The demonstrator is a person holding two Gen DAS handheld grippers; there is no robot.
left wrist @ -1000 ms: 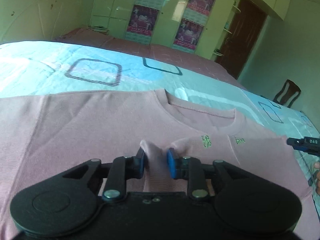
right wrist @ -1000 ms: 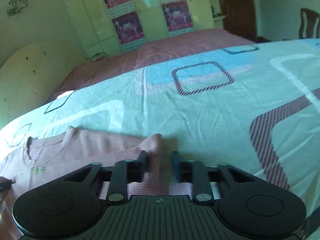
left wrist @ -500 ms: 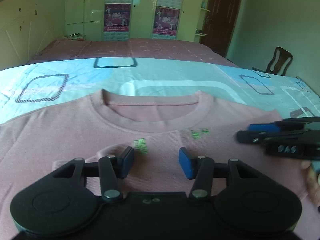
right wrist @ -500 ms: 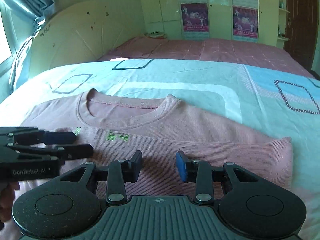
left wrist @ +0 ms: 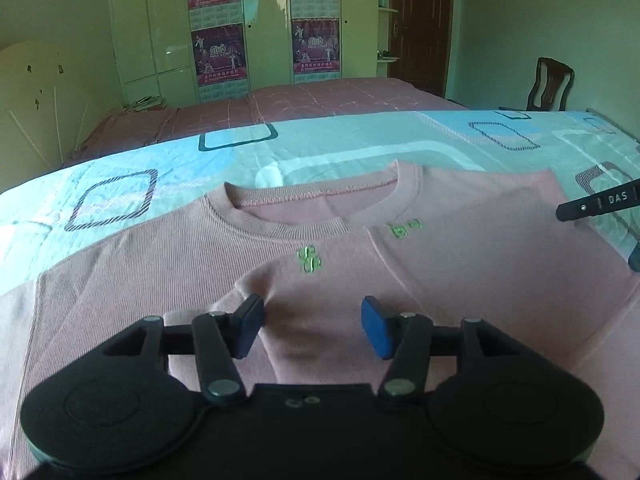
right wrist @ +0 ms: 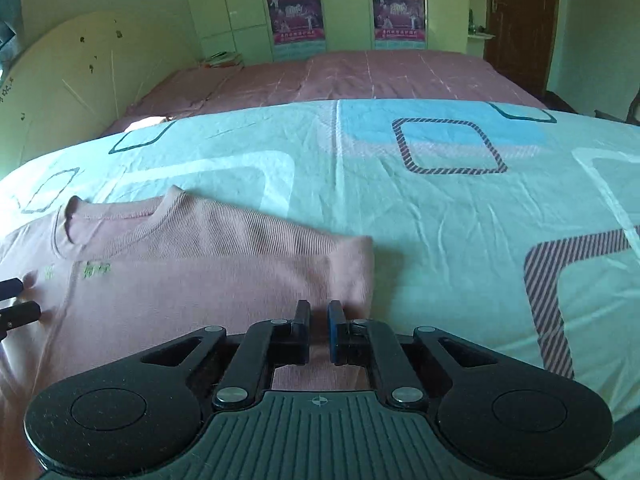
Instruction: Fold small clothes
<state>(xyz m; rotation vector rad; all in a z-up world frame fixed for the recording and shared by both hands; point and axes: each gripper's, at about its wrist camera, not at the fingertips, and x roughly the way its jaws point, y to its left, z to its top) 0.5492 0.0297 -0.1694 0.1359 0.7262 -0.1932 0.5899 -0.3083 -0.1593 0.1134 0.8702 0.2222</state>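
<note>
A small pink ribbed sweater (left wrist: pixel 168 264) with green embroidery lies flat on the bed, collar away from me, its right side folded inward over the chest. My left gripper (left wrist: pixel 312 328) is open and empty, hovering low over the sweater's middle below the collar. The right gripper's fingers (left wrist: pixel 592 204) show at the right edge of that view. In the right wrist view the sweater (right wrist: pixel 208 272) lies left of centre. My right gripper (right wrist: pixel 319 332) has its jaws nearly closed on the fabric near the folded right edge. The left gripper's fingertips (right wrist: pixel 16 300) show at the far left.
The bed sheet (right wrist: pixel 440 216) is light blue with square patterns and spreads wide to the right. A pink blanket (left wrist: pixel 320 100) covers the far bed part. A headboard (right wrist: pixel 60 80) stands left, wardrobes with posters behind, a wooden chair (left wrist: pixel 550 84) at right.
My left gripper let go of the pinched fabric and opened wide. My right gripper moved from the sweater's middle back to its folded right edge and closed on the fabric there.
</note>
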